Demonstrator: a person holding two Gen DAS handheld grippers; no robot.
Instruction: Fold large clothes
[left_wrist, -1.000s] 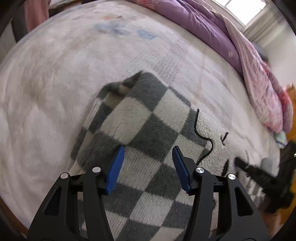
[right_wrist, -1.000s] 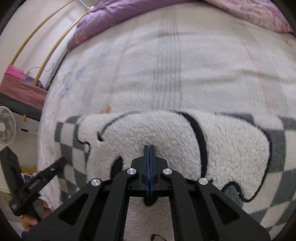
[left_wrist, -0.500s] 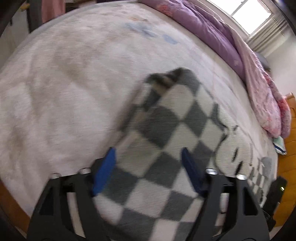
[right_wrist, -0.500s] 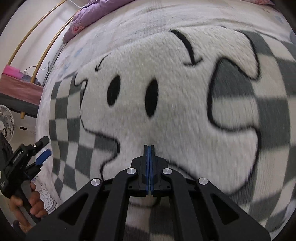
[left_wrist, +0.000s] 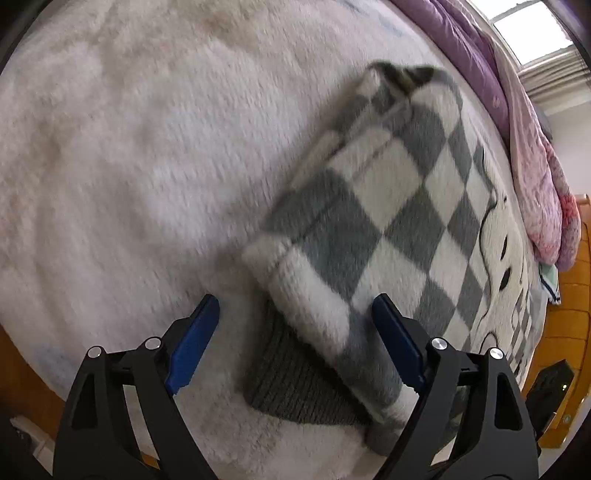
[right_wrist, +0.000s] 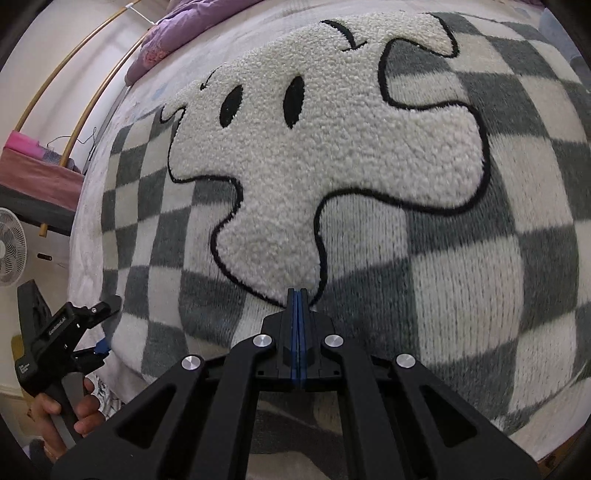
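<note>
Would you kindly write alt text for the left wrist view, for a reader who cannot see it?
The open left gripper hovers over the gray ribbed cuff of a gray-and-white checkered sweater, its blue fingers either side of the sleeve end. The sweater lies on a fluffy white bedspread, with a purple quilt beyond.

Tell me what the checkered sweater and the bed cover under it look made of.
Checkered sweater: likely soft yarn knit, with visible stitch columns; its white ghost patch looks like nubbly bouclé or sherpa pile. Bed cover: seemingly plush fleece, matte and fuzzy, though blurred.
</note>
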